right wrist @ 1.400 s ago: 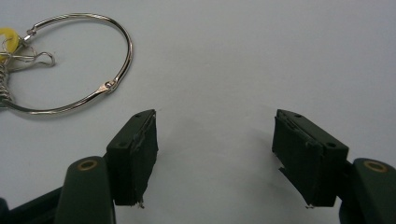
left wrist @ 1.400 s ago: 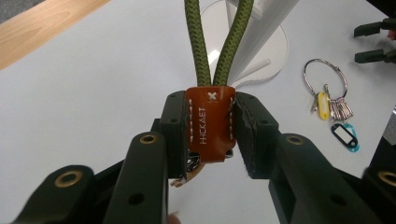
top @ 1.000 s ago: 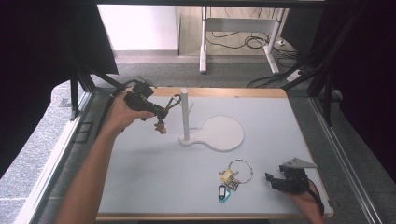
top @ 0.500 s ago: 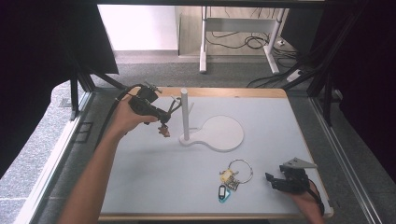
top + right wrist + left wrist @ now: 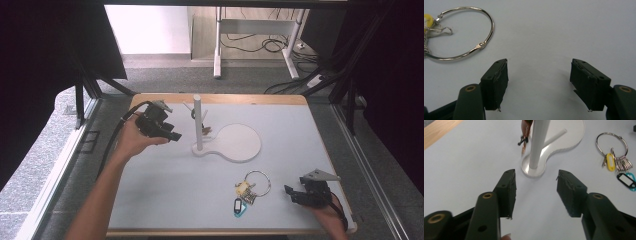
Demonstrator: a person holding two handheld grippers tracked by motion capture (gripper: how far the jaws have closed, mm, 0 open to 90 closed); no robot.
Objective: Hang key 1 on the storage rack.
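**Left gripper released beside the key stand; right gripper idle near the key ring**

On the white table top (image 5: 165,195), a white stand (image 5: 198,122) rises as a single upright post from a flat, rounded base plate (image 5: 240,143). Short pegs project from the post near its upper end. A small brown key tag (image 5: 205,130) hangs from one of these pegs, close against the post, clear of both grippers. From the left gripper view, the same tag (image 5: 526,130) appears just beside the post (image 5: 537,143), with a small dark piece at its lower end.

The left gripper (image 5: 172,136) is held just left of the stand, pointing toward the post. Its jaws have just been opening and now stand apart at a moderate width. Nothing lies between them; bare table surface shows in the gap in the left gripper view (image 5: 535,192). The pads do not touch the post, the base plate or the tag.

The right gripper (image 5: 291,193) sits low at the near right corner of the table, pointing left. Its jaws stand wide apart with nothing between them (image 5: 539,85).

A large metal key ring (image 5: 256,183) lies flat on the table just left of the right gripper, apart from it. A bunch of keys, a yellow tag (image 5: 242,188) and a blue-rimmed tag (image 5: 238,206) are attached to the ring. In the right gripper view, the ring (image 5: 477,46) lies ahead of the jaws, to their left, untouched.
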